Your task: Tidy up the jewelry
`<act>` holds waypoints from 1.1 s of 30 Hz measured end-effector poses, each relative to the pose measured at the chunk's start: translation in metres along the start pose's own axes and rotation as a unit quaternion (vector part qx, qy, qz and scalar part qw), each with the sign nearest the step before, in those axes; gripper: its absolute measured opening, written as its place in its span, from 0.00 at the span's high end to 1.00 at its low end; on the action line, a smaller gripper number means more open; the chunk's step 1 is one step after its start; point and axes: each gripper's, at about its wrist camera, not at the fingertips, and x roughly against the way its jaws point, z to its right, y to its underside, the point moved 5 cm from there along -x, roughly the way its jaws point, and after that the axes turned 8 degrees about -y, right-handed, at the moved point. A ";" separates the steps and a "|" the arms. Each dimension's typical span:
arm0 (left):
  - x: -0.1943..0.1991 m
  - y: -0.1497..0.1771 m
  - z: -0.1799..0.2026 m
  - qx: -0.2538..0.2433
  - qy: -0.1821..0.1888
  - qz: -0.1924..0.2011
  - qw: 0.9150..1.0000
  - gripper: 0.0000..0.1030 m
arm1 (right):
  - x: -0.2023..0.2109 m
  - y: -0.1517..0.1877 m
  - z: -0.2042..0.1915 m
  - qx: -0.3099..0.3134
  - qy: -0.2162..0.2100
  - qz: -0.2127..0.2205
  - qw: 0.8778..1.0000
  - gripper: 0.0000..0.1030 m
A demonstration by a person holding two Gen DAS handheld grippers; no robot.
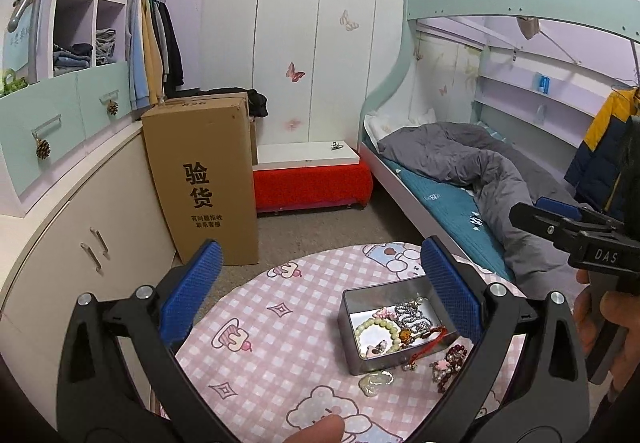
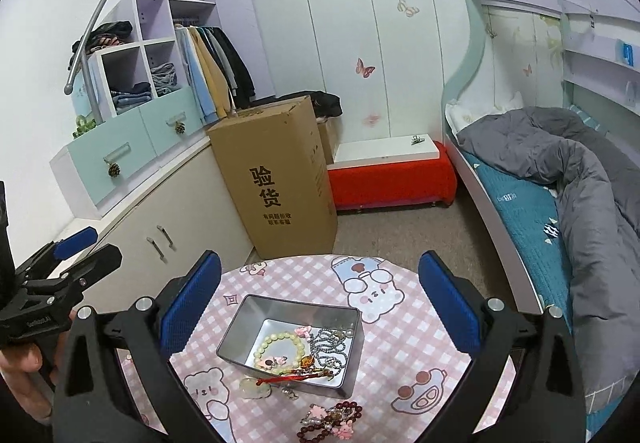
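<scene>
You held both the left gripper (image 1: 320, 283) and the right gripper (image 2: 320, 295) wide apart, empty. Tin (image 2: 248, 331) sat mid-table, already holding green bracelet (image 2: 276, 343) and chain (image 2: 328, 347). Dark bead bracelet (image 2: 332, 423) lay outside, at the tin's six o'clock, pale pendant (image 2: 254, 389) at seven: still left.

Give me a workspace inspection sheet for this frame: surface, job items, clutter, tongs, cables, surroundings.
Surface: round table with a pink checked cartoon cloth.
Job's things: open metal tin holding a pale bead bracelet and a silver chain; red cord charm draped over the tin's near wall; dark bead bracelet and pale pendant lying on the cloth outside it.
Clutter: nothing seen.
Grippers: left tongs open, empty; right tongs open, empty.
Cables: nothing seen.
Surroundings: cardboard box, red bench, bunk bed with grey duvet, shelves with clothes.
</scene>
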 end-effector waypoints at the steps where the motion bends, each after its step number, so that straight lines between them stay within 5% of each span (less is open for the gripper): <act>1: 0.001 0.001 -0.001 0.000 -0.003 0.001 1.000 0.06 | 0.000 -0.001 -0.001 0.000 0.000 0.001 1.000 0.08; 16: 0.024 0.031 -0.015 0.004 -0.028 0.007 1.000 0.06 | 0.034 0.014 0.000 -0.009 0.023 0.022 0.999 0.08; 33: -0.015 0.124 0.015 -0.031 0.001 -0.090 0.995 0.06 | 0.022 0.086 0.001 -0.030 0.030 -0.040 0.998 0.08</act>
